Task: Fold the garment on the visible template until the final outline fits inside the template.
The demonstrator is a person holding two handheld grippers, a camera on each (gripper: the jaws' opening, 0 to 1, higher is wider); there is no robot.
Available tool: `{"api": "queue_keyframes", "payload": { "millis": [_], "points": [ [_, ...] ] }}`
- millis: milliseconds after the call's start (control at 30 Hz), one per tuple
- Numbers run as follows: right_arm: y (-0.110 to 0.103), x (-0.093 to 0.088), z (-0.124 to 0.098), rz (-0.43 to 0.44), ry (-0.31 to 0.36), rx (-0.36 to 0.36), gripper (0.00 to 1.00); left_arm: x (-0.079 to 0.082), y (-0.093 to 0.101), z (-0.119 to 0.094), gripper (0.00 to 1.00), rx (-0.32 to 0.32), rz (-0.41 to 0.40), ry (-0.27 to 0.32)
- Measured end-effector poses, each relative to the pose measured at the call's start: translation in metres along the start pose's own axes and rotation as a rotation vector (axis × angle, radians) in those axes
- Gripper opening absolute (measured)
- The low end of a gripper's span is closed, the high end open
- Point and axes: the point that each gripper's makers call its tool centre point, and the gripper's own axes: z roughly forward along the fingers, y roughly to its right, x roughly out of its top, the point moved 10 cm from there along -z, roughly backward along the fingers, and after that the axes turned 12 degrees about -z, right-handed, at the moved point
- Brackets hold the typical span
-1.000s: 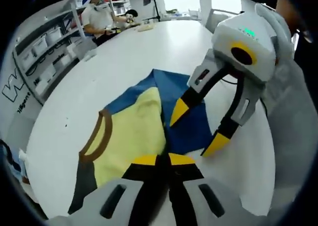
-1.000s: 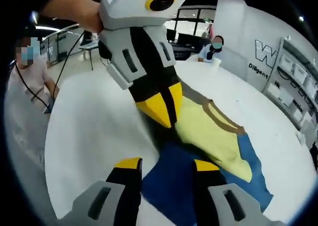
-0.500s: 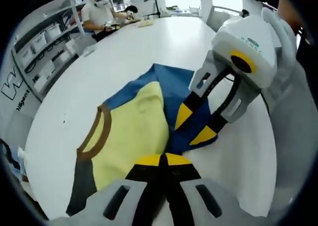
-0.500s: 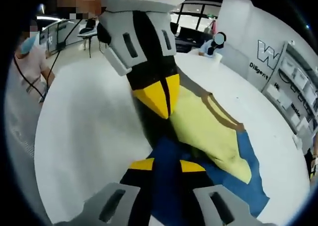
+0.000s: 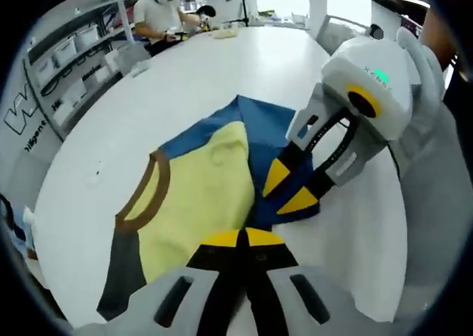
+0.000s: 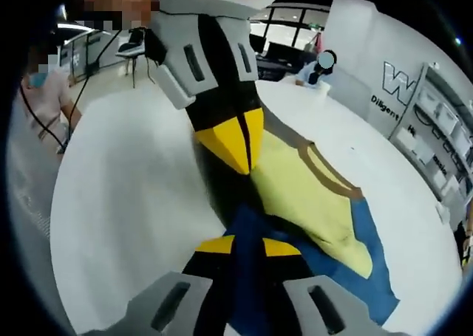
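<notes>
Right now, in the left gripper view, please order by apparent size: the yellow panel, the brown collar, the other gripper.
1. Yellow panel
2. Right gripper, though nearness to the camera makes this rank unsure
3. Brown collar

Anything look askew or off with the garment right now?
No damage shows. The yellow and blue garment lies crooked and part-folded on the white table, with a small wrinkle in the yellow. The left gripper and right gripper are pinched on its edge.

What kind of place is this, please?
Probably a lab or office workroom: a long white table with a garment on it, wall shelves of storage bins, and a person working at the far end.
</notes>
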Motion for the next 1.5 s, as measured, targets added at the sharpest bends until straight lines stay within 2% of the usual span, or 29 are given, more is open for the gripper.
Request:
{"api": "queue_keyframes", "payload": {
  "millis": [133,267,400,467,733,1133,1333,1500],
  "points": [
    [-0.001,0.004,0.003,0.02,0.017,-0.017,0.27,0.002,-0.001,0.0,0.11,0.013,0.031,0.013],
    [-0.003,0.003,0.008,0.018,0.0,-0.015,0.29,0.002,-0.001,0.002,0.2,0.005,0.025,0.016],
    [-0.002,0.001,0.009,-0.003,-0.024,-0.025,0.22,-0.003,-0.001,0.005,0.19,-0.001,0.018,-0.009],
    [-0.001,0.0,0.009,-0.006,-0.03,-0.024,0.19,-0.003,-0.001,0.004,0.11,-0.003,0.014,-0.015],
    [0.005,0.0,0.003,-0.043,-0.049,-0.031,0.0,-0.001,-0.003,-0.003,0.1,0.007,-0.008,-0.005],
    [0.02,0.0,-0.025,-0.014,-0.015,-0.069,0.0,-0.001,-0.002,-0.015,0.1,0.017,0.028,0.018],
    [0.036,-0.005,-0.044,-0.004,-0.005,-0.107,0.0,-0.002,-0.001,-0.022,0.1,0.022,0.052,0.024],
    [0.058,-0.014,-0.063,0.004,-0.007,-0.157,0.0,-0.003,-0.002,-0.029,0.09,0.021,0.047,0.034]
  ]
}}
